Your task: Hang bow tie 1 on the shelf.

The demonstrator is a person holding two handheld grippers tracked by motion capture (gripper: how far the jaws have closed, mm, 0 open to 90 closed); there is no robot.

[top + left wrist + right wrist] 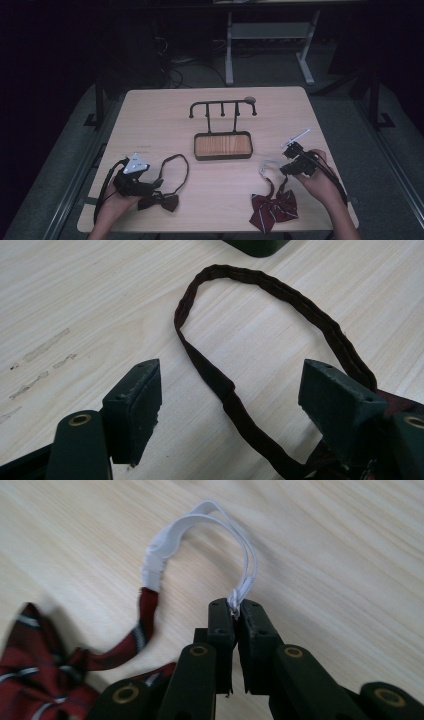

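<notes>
Black jaws of the right gripper pinch the white elastic loop of a red striped bow tie lying at the table's near edge; nothing yet hangs on the black hook rack. Left gripper gapes over the dark bow tie's strap.

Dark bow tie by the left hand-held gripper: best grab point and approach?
Grip the neck strap, not the flat bow. It lies as an open loop on the table, already between the open left hand-held gripper; come from above, pinching across it.
</notes>
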